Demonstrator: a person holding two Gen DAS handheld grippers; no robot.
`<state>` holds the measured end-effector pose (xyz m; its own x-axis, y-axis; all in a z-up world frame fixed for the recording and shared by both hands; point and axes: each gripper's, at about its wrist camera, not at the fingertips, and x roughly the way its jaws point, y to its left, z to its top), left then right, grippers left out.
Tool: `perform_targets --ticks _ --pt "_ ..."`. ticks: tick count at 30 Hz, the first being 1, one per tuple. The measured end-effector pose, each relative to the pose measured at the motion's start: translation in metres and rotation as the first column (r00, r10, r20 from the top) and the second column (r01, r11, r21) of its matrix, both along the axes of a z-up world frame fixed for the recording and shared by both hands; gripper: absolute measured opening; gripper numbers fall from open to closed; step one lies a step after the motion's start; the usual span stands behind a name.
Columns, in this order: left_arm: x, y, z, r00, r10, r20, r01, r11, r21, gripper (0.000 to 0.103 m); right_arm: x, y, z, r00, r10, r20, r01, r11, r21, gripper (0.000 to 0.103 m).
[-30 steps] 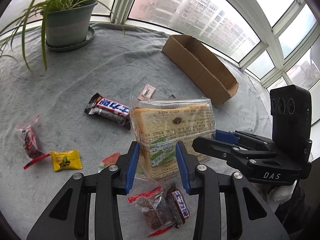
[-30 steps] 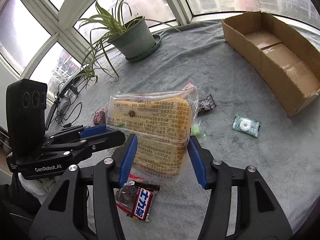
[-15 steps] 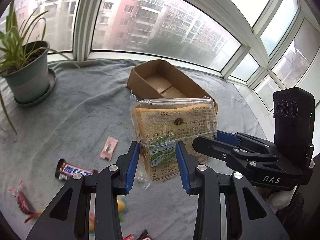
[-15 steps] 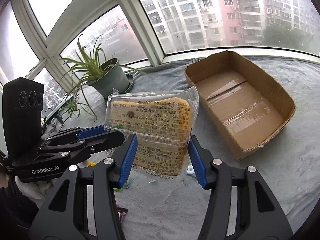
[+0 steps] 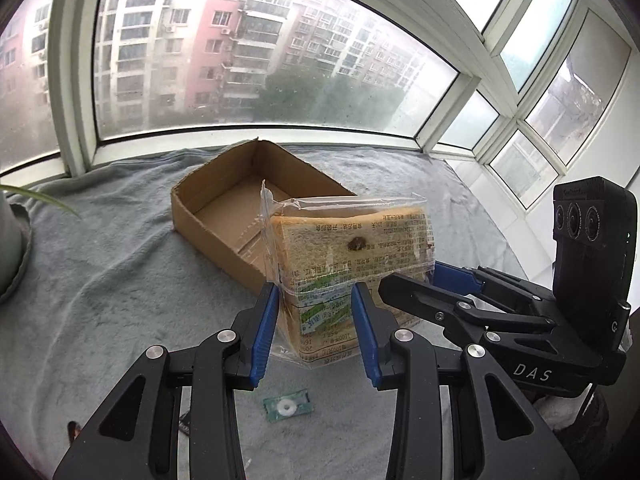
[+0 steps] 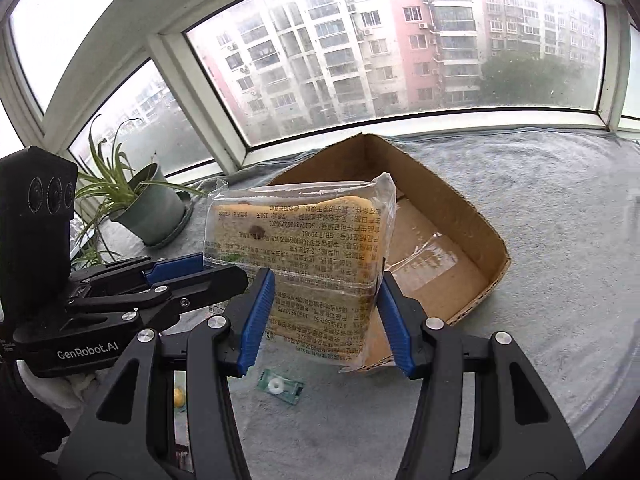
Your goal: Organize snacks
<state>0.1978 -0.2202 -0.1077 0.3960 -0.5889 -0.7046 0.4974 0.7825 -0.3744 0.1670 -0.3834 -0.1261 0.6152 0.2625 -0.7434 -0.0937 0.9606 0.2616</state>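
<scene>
bread pack (image 5: 348, 264) hangs clamped between both tongs, left gripper (image 5: 316, 332) and right gripper (image 6: 324, 316) each squeezing a lower side. cardboard box (image 5: 224, 216) lies just ahead and below, long axis running away toward the window; neither hand looks nearer

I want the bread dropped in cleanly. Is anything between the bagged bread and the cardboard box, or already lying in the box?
Nothing visible. The bagged bread, held by both grippers, hangs just in front of the cardboard box; the part of the floor that shows is bare.
</scene>
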Motion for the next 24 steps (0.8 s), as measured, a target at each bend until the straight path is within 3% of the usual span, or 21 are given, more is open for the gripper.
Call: perform_targets --ticks 11,16,24 --pt "0.022 -0.033 -0.016 0.998 -0.044 -0.039 0.045 0.999 0.018 0.036 0.019 -0.025 -0.015 0.999 -0.049 -0.024 0.048 0.998 -0.036 0.056" --pt "0.025 -0.034 -0.017 0.999 -0.034 -0.020 0.034 0.999 0.037 0.035 0.023 -0.037 -0.013 0.995 -0.100 -0.006 0.099 0.993 -0.067 0.056" --pt "0.026 -0.020 -0.016 1.000 -0.012 -0.005 0.013 0.998 0.055 0.035 0.018 -0.035 -0.009 0.996 -0.095 -0.001 0.094 0.993 -0.078 0.056"
